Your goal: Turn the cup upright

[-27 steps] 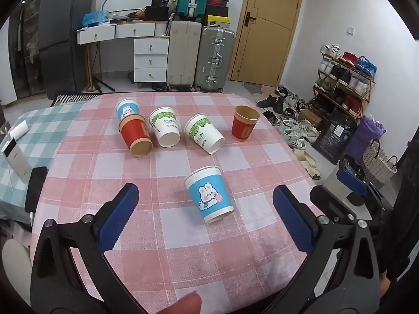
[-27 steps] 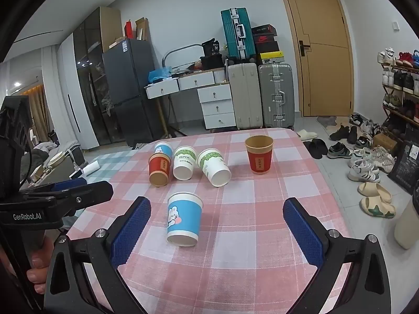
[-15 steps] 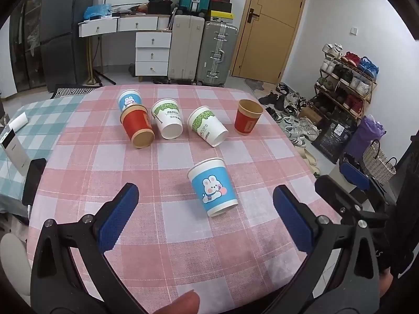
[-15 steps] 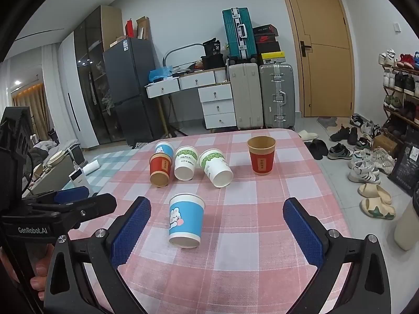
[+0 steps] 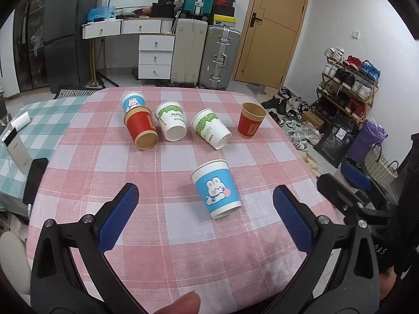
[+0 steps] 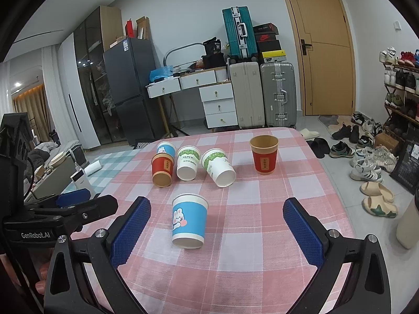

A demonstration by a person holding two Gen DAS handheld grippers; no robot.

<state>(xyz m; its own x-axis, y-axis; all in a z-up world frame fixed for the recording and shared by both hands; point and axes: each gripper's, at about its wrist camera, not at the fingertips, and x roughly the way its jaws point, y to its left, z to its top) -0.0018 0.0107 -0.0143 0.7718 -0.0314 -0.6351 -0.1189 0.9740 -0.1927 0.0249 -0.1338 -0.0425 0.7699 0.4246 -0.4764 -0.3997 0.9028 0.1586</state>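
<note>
A blue paper cup with a white rabbit [image 5: 216,190] lies on its side on the pink checked tablecloth [image 5: 167,238], mouth toward me; it also shows in the right wrist view [image 6: 189,220]. My left gripper [image 5: 205,218] is open and empty, just short of this cup. My right gripper [image 6: 216,231] is open and empty, with the cup between and beyond its blue pads. Farther back lie a red cup [image 5: 141,130], two white-and-green cups [image 5: 171,124] [image 5: 211,128] and a second blue cup [image 5: 133,101], all on their sides. A red cup [image 5: 251,120] stands upright at the right.
A white power bank [image 5: 14,146] and a black phone [image 5: 35,176] lie on the green checked cloth at the left. The table's right edge drops to a floor with shoes and a shoe rack [image 5: 348,83]. Suitcases [image 5: 204,52] and drawers stand behind the table.
Both grippers have drawn back a little and tilted; the near blue cup sits slightly farther from the left gripper's fingers. No cup has moved, and both grippers stay open.
</note>
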